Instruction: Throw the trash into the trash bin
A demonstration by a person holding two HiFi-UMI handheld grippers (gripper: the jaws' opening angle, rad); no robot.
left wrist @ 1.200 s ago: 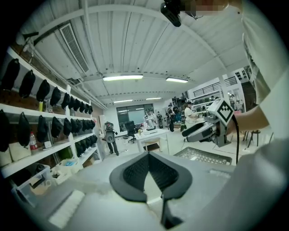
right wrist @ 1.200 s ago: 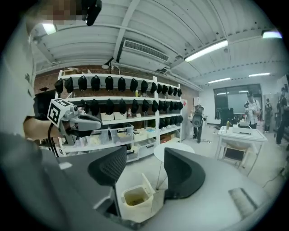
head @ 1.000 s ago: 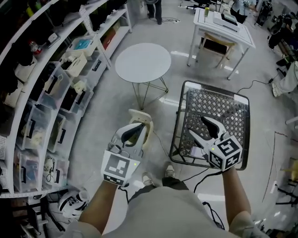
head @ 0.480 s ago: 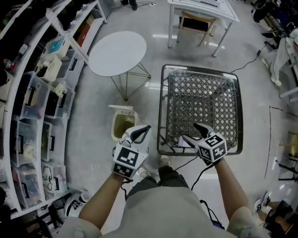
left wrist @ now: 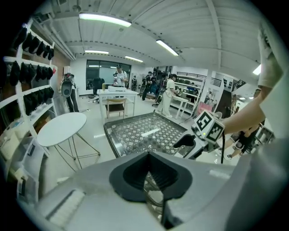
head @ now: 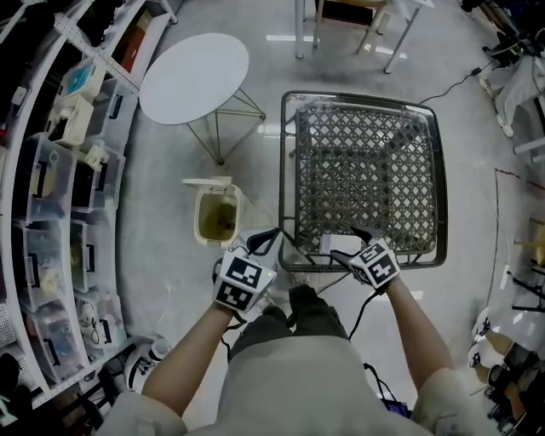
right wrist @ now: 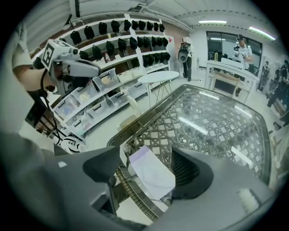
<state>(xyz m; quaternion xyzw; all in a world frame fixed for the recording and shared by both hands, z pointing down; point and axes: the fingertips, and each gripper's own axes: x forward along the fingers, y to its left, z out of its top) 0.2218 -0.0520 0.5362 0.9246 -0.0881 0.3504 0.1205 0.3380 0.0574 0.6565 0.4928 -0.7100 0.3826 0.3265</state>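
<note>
A pale sheet of paper point(head: 333, 244) lies on the near edge of the lattice-topped table point(head: 366, 111). My right gripper point(head: 350, 243) hangs just over it. In the right gripper view the paper point(right wrist: 153, 177) sits between the jaws of the right gripper point(right wrist: 149, 169), which have just been opening and stand wide apart without pressing on it. The small white trash bin point(head: 216, 217) stands on the floor left of the table with its lid up. My left gripper point(head: 258, 245) hovers between bin and table. Its fingertips meet in the left gripper view point(left wrist: 147, 155), with nothing held.
A round white table point(head: 194, 78) stands beyond the bin. Shelves with plastic boxes point(head: 60, 170) line the left side. A cable runs from the right gripper past my shoes point(head: 294, 298). Another table's legs point(head: 358, 25) and several people stand further back.
Both grippers have sunk and drawn in to the table's near edge. The right gripper's jaws have spread wider and now straddle the paper. The left gripper has dropped beside the bin.
</note>
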